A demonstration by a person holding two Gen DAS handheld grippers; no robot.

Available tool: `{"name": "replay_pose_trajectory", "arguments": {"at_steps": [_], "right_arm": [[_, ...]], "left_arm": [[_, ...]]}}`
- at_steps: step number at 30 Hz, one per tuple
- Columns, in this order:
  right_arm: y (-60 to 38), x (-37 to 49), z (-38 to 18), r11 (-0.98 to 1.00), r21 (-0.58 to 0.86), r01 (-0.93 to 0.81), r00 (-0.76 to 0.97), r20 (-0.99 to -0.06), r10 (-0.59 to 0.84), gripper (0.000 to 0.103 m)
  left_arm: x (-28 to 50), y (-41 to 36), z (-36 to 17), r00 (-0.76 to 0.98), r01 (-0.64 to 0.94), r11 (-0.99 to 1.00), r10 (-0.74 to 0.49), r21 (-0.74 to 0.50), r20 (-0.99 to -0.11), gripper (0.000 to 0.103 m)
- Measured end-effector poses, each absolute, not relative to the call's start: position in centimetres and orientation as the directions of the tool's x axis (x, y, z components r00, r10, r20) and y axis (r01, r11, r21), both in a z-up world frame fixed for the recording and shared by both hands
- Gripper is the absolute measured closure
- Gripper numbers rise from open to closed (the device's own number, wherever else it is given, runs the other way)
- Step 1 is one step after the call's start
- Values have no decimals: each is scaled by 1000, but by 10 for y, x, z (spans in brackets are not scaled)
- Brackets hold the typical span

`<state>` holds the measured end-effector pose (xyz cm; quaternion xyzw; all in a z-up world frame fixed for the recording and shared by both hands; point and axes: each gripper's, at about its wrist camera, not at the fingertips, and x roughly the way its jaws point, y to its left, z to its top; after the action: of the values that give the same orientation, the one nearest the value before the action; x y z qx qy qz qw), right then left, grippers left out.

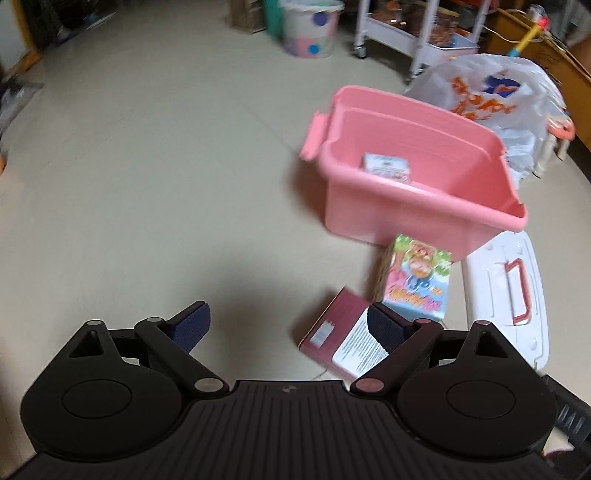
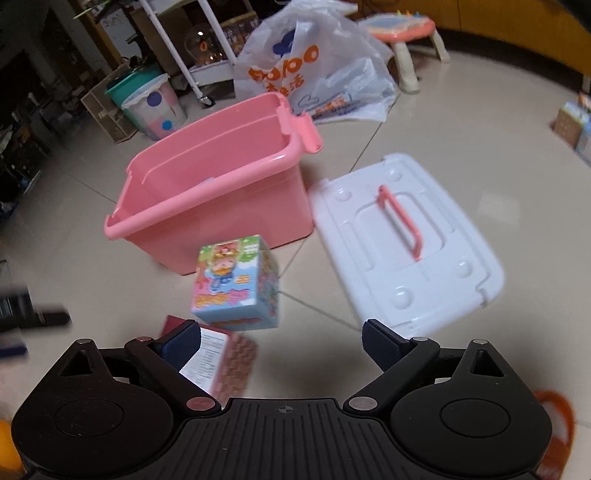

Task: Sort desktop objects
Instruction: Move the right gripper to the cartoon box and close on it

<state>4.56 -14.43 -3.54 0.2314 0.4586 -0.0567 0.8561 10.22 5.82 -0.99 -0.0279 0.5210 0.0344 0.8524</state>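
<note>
A pink storage bin [image 1: 424, 206] stands open on the tiled floor, with a small white box [image 1: 386, 167] inside; it also shows in the right wrist view [image 2: 236, 206]. In front of it stands a colourful cartoon box [image 1: 417, 282] [image 2: 236, 284]. A flat maroon box [image 1: 340, 334] [image 2: 229, 360] lies beside it. My left gripper [image 1: 290, 325] is open and empty, above bare floor left of the maroon box. My right gripper [image 2: 282, 341] is open and empty, just short of the cartoon box, its left finger over the maroon box.
The bin's white lid [image 2: 402, 240] with a pink handle lies right of the bin, seen also in the left wrist view [image 1: 509, 295]. A white plastic bag [image 2: 317, 66] sits behind the bin. A dotted bucket [image 1: 310, 29], a white cart [image 1: 417, 33] and a small table [image 2: 402, 33] stand farther back.
</note>
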Motion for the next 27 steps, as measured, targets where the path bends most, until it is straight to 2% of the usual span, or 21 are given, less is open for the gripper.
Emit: {"name": "replay_pose_trajectory", "arguments": {"at_steps": [6,11,17,27], "right_arm": [[-128,92,-41,880,362,309,551,-822,144,4],[-119,133,-62,864,371,339,520,-840,156,2],[-102,172,-97,897,309,317,467,-874,136,1],[-70,204,-134,944,189,270,414,-908,63,0]], "left_arm": [[93,72,-25,433,-193,981,64,-23,-899,9],[94,67,-37,436,-192,981,85,0,-896,9],[93,66,-62,404,-198,979,127,49,-906,9],[93,85,-88,337,-301,954,106,0,-936,9]]}}
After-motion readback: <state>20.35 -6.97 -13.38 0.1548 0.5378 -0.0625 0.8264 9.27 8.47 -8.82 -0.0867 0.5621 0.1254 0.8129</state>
